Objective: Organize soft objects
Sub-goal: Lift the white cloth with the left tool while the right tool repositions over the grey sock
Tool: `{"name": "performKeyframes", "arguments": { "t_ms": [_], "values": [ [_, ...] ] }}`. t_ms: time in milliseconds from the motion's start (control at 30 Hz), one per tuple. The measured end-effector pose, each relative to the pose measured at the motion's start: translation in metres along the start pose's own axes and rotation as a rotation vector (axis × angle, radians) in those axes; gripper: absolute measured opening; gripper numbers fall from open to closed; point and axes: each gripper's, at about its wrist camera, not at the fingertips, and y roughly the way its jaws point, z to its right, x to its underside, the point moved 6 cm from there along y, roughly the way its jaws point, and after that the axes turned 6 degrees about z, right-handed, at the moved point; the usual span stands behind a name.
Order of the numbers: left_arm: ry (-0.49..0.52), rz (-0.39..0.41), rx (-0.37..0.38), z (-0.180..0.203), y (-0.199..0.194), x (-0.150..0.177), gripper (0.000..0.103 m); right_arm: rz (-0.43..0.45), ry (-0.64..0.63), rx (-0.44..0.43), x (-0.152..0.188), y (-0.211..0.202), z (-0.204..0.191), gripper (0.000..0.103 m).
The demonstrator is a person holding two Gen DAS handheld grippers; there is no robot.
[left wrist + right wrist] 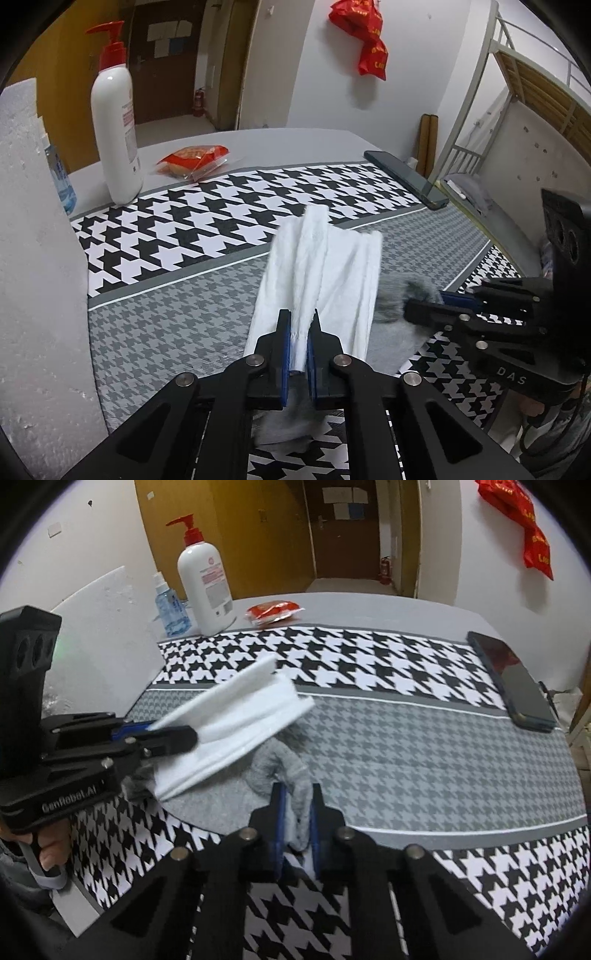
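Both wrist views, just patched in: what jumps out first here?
The left tongs are shut on a folded white cloth, held up over the houndstooth mat. Beside them, the right tongs pinch a grey fuzzy sock near the mat's front. At the back left stands a white pump bottle, and a dark phone lies at the mat's right edge.

"DAS" on right tongs (424, 301) | "GenRobot.AI" on left tongs (177, 734)
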Motion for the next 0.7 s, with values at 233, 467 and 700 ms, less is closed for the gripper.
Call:
{"name": "performKeyframes", "arguments": {
  "t_ms": [233, 467, 700],
  "values": [
    [-0.014, 0.028, -0.037, -0.009, -0.005, -0.004, 0.007, 0.006, 0.055, 0.116, 0.012, -0.026, 0.039, 0.015],
    [-0.002, 0.008, -0.05, -0.009, -0.002, -0.001, 0.008, 0.02, 0.046, 0.256, 0.023, -0.057, 0.066, 0.019],
    [-0.004, -0.019, -0.055, -0.01, 0.005, 0.002, 0.008, 0.092, 0.021, 0.275, 0.021, -0.074, 0.055, 0.073]
  ]
}}
